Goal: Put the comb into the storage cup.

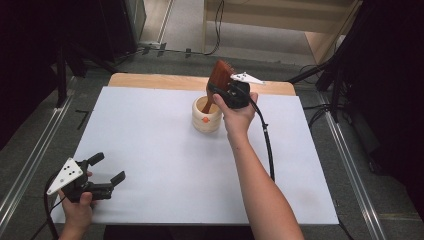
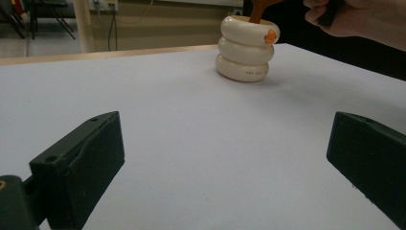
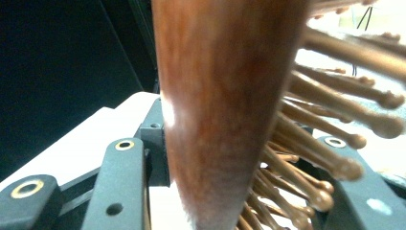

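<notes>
Your right gripper [image 1: 222, 90] pinches a wooden bristle hairbrush [image 1: 219, 76], handle end dipped into the cream ringed holder [image 1: 207, 118] at the table's [image 1: 160, 150] far middle. It looks nearly seated; release remains. Your left gripper [image 1: 107, 169] rests spread, near edge.

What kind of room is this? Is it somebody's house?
Probably not a house; more likely a lab or workshop. A white-covered wooden table stands on grey floor between metal floor rails, with black cables trailing around.
</notes>
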Demonstrator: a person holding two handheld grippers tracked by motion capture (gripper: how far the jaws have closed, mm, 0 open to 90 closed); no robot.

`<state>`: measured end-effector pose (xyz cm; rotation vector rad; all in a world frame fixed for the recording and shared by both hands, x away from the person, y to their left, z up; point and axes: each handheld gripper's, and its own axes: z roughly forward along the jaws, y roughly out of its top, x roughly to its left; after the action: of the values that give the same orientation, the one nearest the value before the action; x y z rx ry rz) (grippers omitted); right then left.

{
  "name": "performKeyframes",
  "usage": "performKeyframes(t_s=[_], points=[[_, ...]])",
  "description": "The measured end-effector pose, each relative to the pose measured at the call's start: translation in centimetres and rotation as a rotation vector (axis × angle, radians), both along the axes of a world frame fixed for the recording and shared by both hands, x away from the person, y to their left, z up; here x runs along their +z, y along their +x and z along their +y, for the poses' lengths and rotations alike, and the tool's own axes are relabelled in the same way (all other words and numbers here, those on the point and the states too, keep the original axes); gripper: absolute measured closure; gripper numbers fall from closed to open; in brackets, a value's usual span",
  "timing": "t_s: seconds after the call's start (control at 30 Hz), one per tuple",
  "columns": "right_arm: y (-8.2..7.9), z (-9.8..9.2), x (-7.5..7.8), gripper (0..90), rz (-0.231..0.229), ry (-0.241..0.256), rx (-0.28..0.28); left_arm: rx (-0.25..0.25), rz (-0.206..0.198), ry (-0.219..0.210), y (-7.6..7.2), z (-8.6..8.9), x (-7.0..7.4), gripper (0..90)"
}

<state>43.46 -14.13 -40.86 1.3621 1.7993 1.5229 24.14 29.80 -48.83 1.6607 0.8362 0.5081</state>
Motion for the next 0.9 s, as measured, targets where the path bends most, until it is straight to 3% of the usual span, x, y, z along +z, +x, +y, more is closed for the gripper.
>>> performKeyframes(t_s=[0.4,0.9], points=[[0.4,-0.2,-1.9,49.3,0.042,0.014,-0.022,-0.004,0.003,0.001,0.0,0.0,0.0,0.0],[0.5,-0.2,-2.4,49.0,0.054,0.063,-0.025,-0.005,0.002,0.000,0.0,0.0,0.0,0.0]])
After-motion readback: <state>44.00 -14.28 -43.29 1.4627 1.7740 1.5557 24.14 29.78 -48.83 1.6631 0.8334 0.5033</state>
